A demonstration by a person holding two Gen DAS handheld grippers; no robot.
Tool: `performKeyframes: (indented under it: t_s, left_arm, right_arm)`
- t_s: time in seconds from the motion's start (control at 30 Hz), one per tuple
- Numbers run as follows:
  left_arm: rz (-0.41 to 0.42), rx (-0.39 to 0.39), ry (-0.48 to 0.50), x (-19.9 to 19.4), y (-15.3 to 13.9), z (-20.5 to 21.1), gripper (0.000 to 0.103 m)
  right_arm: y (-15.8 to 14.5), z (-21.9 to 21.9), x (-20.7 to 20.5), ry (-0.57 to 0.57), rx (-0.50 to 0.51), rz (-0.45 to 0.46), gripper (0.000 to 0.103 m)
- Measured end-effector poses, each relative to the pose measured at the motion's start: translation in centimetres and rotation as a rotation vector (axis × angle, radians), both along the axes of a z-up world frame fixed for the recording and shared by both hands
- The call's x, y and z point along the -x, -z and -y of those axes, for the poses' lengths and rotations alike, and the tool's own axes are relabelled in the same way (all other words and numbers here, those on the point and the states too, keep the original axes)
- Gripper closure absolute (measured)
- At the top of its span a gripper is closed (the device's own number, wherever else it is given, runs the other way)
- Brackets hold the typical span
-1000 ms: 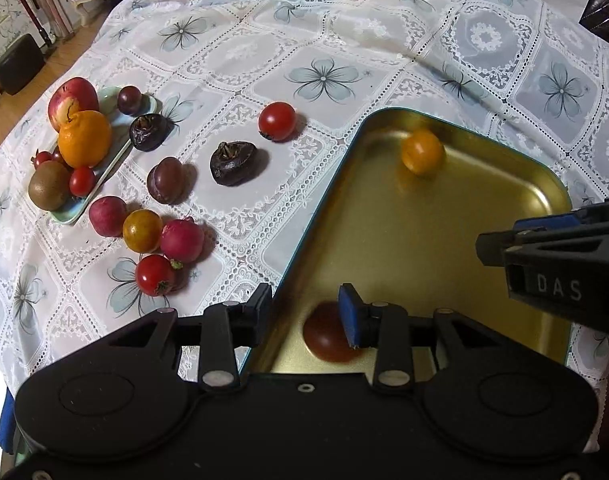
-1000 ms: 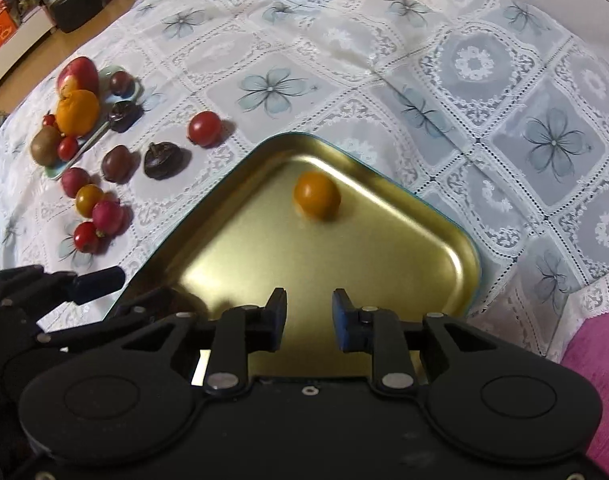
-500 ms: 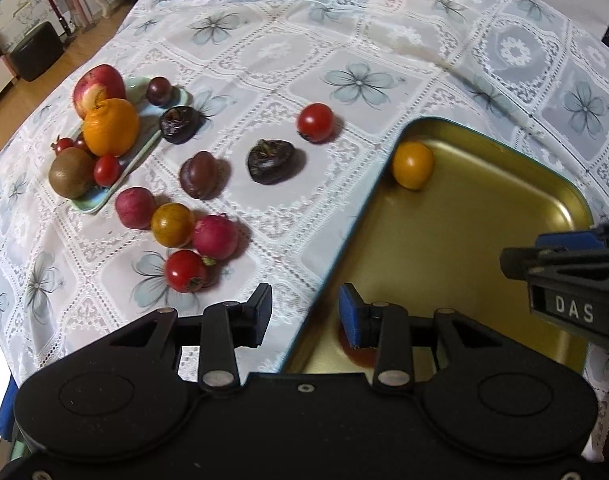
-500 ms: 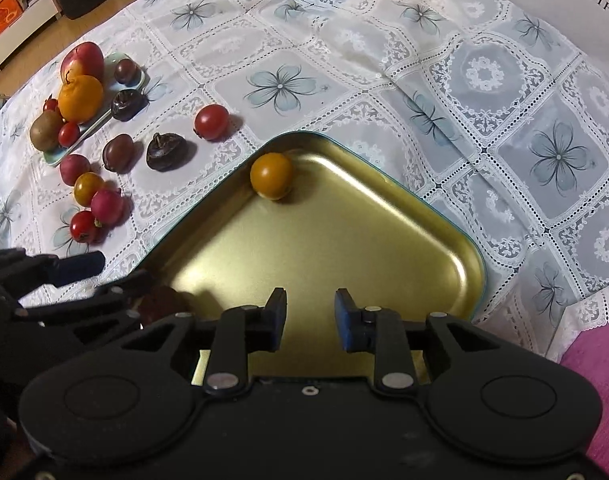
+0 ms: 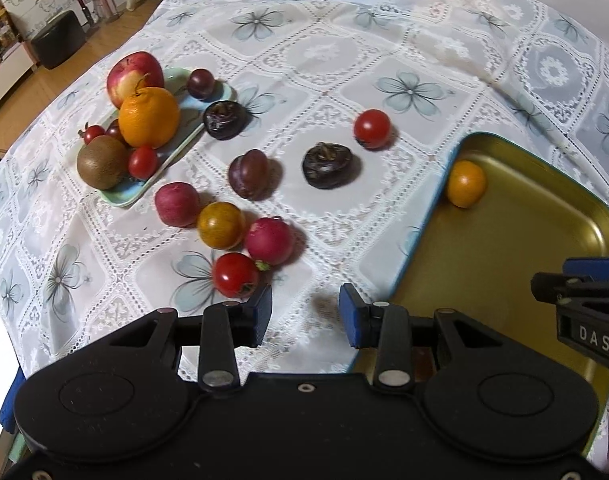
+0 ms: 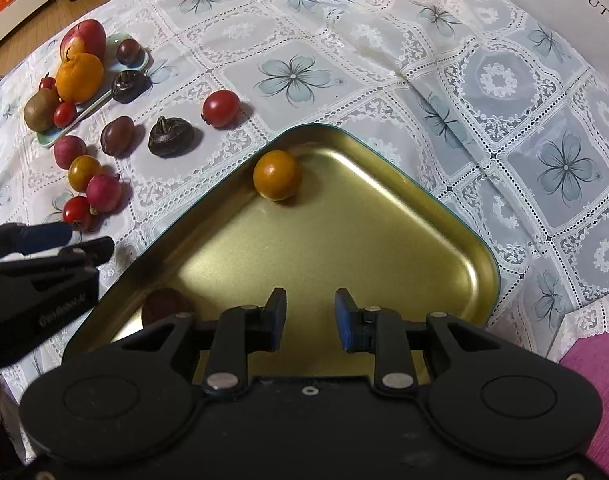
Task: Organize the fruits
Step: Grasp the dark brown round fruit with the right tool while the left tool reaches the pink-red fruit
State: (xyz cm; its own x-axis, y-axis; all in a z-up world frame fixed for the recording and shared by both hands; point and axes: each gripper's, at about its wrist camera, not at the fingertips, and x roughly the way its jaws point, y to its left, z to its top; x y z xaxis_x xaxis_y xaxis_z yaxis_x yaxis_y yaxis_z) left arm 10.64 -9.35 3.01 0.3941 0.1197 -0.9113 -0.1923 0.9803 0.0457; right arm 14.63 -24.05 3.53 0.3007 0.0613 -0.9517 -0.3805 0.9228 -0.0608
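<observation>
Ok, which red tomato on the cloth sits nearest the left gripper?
The red tomato just ahead of the left gripper, touching the pink radish. The other loose one lies far off, beyond the dark chestnut.

A metal tray [image 6: 444, 216] sits at the near right of the table, one tomato [image 6: 275, 175] in its far corner at 12 o'clock and a dark fruit [image 6: 164, 304] by its near-left wall at 8. Loose fruit lies on the tablecloth [image 5: 404, 52] at 10 o'clock. Beyond, a small dish [image 5: 128, 196] holds an apple [image 5: 134, 72], orange [image 5: 148, 117] and kiwi [image 5: 101, 162].
</observation>
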Motion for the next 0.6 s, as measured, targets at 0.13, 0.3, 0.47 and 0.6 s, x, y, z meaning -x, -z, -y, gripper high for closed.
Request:
performKeyframes:
  t_s: [0.13,0.3,0.47,0.6]
  left_arm:
    - [0.001,-0.007,-0.015,-0.1,0.2,-0.9,0.056]
    - [0.002,-0.003,-0.041,-0.3,0.5,-2.1,0.056]
    - [0.004,-0.011,-0.051,-0.6,0.6,-3.2,0.056]
    - [0.033,-0.026,-0.069,-1.1,0.0,-4.7,0.055]
  right_arm:
    - [0.3,-0.3,-0.1,-0.001,0.012,-0.004,0.075]
    - [0.6,-0.6,0.0,-0.01,0.028,-0.004,0.075]
    - [0.8,-0.8,0.0,-0.014,0.029,-0.004,0.075]
    - [0.6,-0.8,-0.3,-0.013,-0.018,0.007,0.07]
